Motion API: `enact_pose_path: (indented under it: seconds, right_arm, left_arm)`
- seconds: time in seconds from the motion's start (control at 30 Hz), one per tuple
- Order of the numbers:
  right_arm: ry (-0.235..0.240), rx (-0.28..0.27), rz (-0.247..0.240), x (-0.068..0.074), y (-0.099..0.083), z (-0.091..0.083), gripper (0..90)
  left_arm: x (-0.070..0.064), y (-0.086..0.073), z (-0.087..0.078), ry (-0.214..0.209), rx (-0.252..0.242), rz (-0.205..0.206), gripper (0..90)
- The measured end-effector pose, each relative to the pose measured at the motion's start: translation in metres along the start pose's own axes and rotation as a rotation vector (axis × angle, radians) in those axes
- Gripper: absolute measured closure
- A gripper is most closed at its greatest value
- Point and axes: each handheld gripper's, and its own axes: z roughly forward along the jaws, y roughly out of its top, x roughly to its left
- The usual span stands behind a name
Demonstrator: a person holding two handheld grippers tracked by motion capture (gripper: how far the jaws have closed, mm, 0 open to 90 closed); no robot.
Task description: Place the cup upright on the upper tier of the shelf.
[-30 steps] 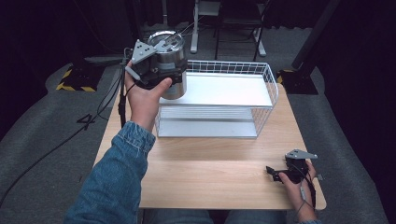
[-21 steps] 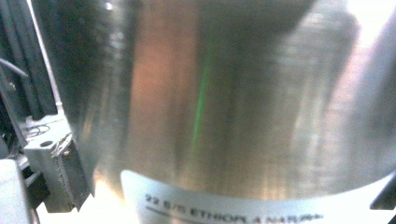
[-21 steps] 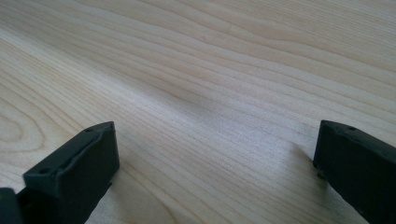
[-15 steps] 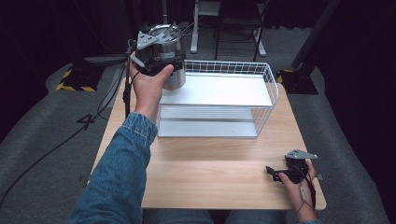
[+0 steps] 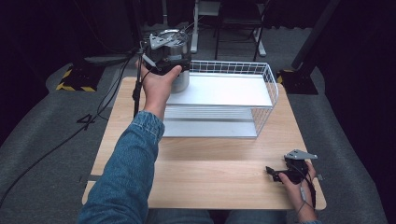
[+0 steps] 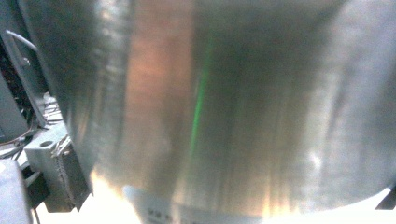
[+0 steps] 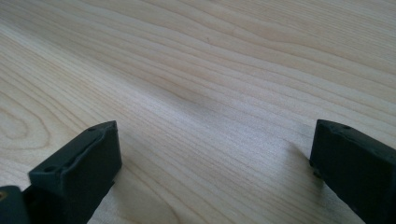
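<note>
At the upper left of the high view, your left tool point(image 5: 164, 46) was clenched on the steel pot point(image 5: 180, 79), held at the far left corner of the white wire rack point(image 5: 266, 88). The pot's lower part stood at the left end of the rack's upper shelf point(image 5: 224, 91); whether it rested on the shelf or hung just above it could not be told. Your hand point(image 5: 156, 86) and the tool's grey plate covered most of the pot's rim, so the bite of the jaws was hidden. Across the left gripper view, the pot's brushed wall point(image 6: 210, 102) ran from edge to edge, blurred, cut off at the top and right.

To the right of the pot, the rest of the upper shelf lay bare, as far as the rack's right wire wall. Below the rack in the frame, the wooden table point(image 5: 210, 172) was open across its whole near half.

At the lower right, your right tool point(image 5: 280, 175) lay on the table close to the near edge, well apart from the rack. Its jaws stood released, wide apart in the right gripper view point(image 7: 212, 154), with bare wood between them.
</note>
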Motion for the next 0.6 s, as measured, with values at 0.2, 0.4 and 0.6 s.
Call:
enact_pose_path:
  seconds: [0.2, 0.4, 0.6]
  right_arm:
    - [0.002, 0.0, 0.001, 0.0, 0.0, 0.0, 2.6]
    - [0.003, -0.002, 0.001, 0.0, 0.0, 0.0, 2.8]
    - [0.002, -0.002, 0.0, 0.0, 0.0, 0.0, 3.2]
  left_arm:
    - [-0.002, -0.007, 0.007, 0.006, 0.019, 0.002, 3.2]
    - [-0.002, -0.01, 0.008, 0.006, 0.016, -0.007, 3.2]
    - [-0.009, -0.013, 0.007, 0.042, 0.017, 0.033, 3.1]
